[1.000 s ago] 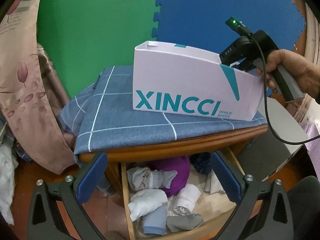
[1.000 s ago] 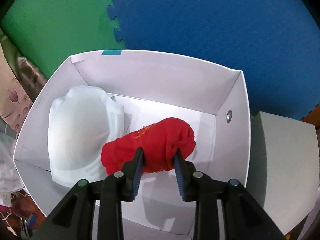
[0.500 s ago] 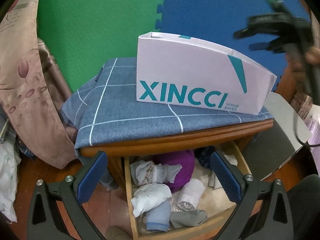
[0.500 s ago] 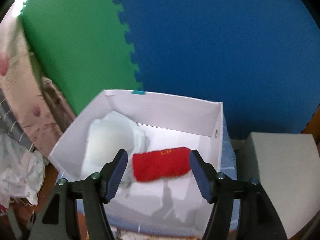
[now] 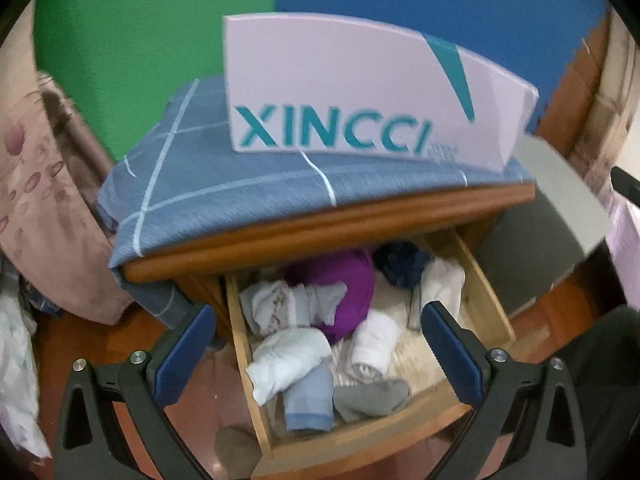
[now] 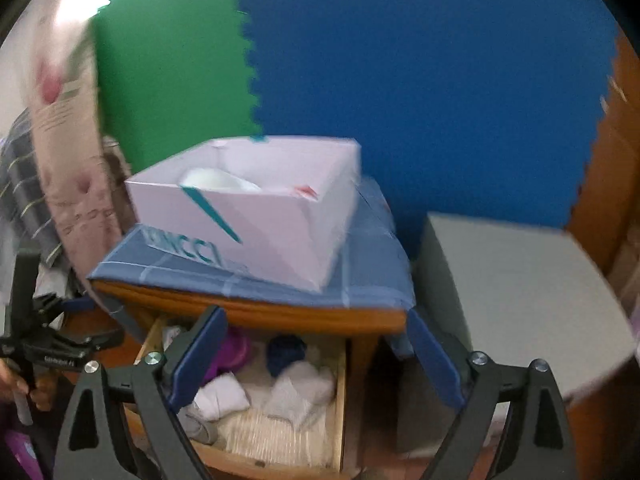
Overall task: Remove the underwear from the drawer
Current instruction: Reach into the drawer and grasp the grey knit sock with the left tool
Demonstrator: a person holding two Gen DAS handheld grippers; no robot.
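The left hand-held gripper [image 5: 316,350] hangs wide open and empty over the open drawer [image 5: 486,302], where rolled underwear [image 5: 288,358] waits. To the right, on the tabletop [image 6: 248,312], the box [image 6: 280,240] now holds the red roll [image 6: 306,190], seen half a second ago between the right jaws. The right hand-held gripper [image 6: 316,358] has just been opening and has pulled back from the box, nothing between its jaws. One piece looks delivered; another pick from the drawer seems next.

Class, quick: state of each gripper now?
Left gripper: open, holding nothing, above the drawer.
Right gripper: jaws have just been opening, now wide open, nothing between them.
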